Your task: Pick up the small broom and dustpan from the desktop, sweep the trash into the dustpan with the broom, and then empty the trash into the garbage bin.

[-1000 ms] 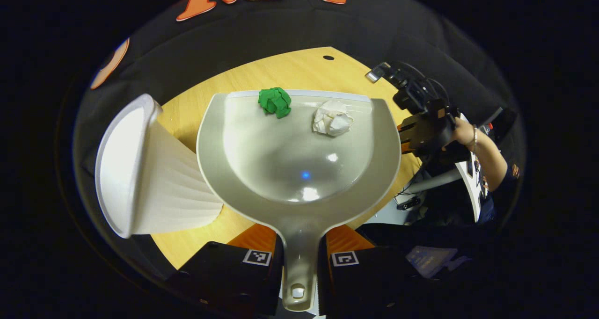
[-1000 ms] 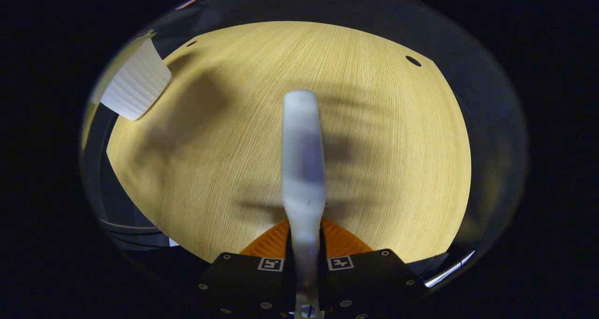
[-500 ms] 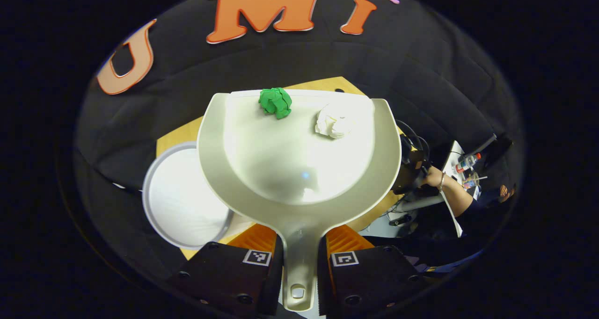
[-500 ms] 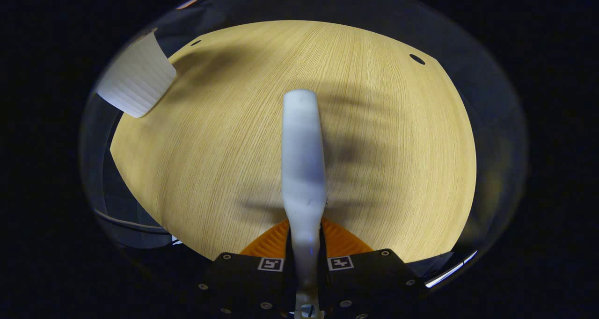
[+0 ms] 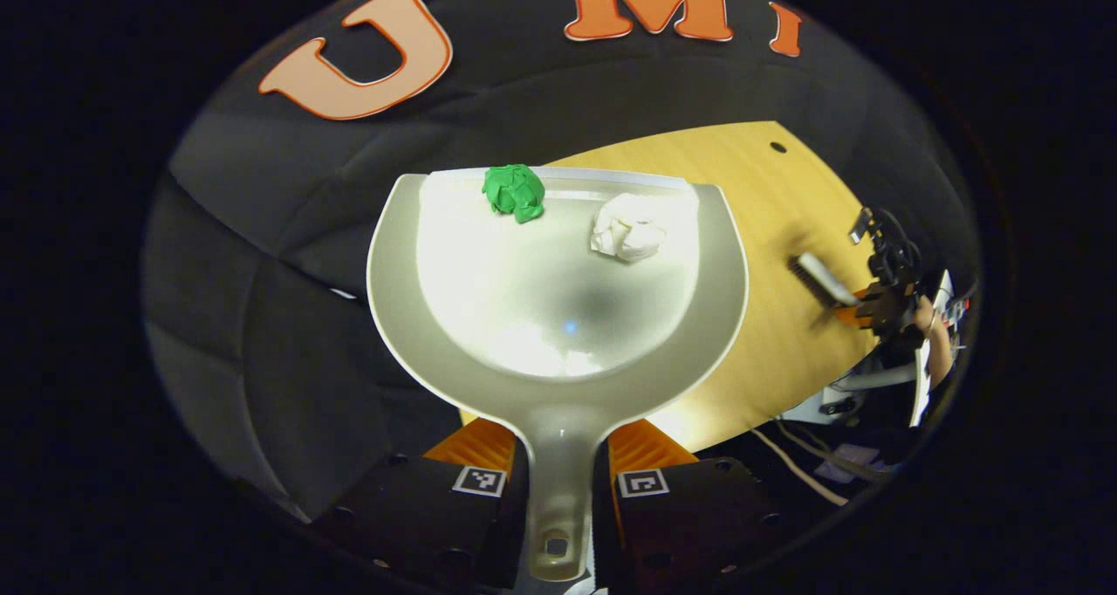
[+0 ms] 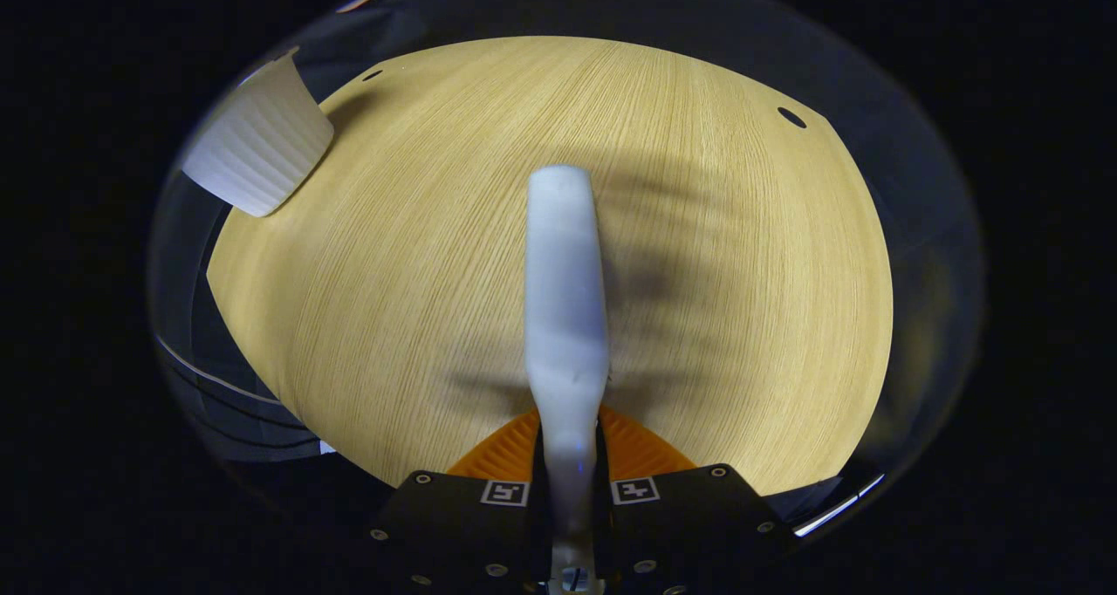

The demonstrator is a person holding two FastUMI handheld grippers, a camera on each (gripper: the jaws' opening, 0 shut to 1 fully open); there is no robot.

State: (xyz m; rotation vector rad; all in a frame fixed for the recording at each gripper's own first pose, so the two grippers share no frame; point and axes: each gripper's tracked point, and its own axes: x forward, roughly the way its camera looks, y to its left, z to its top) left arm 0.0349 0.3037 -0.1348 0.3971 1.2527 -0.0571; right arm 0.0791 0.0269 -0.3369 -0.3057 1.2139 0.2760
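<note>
Grey plastic leads the left gripper view: the dustpan (image 5: pixel 558 316) is clamped by its handle between the two fingers of the left claw (image 5: pixel 558 482), both pressing on it. In the pan, up near its front lip, a green paper ball (image 5: pixel 514 191) and a white paper ball (image 5: pixel 627 227) sit apart from each other. Each claw finger carries a small square black-and-white marker; no readable writing there. Beyond the pan's right edge lies the wooden desk (image 5: pixel 768 351), and far off on that side the right claw (image 5: pixel 851 303) and the hand (image 5: pixel 925 320) that holds it show, with the broom (image 5: pixel 818 279) held above the desk. Against half a second ago, the white bin that showed below-left of the pan has gone out of this view, more of the desk now shows on the right, and both paper balls keep their places in the pan.

Over to the right gripper view: the right claw (image 6: pixel 572 490) is closed on the pale broom (image 6: pixel 565 316), whose back runs straight up the middle above the desk (image 6: pixel 742 255). The ribbed white garbage bin (image 6: pixel 257 154) stands at the desk's upper-left edge; its inside cannot be seen from here. Markers again on the fingers, nothing legible. Compared with half a second ago this view has hardly changed: broom, desk and bin sit almost exactly where they were.
</note>
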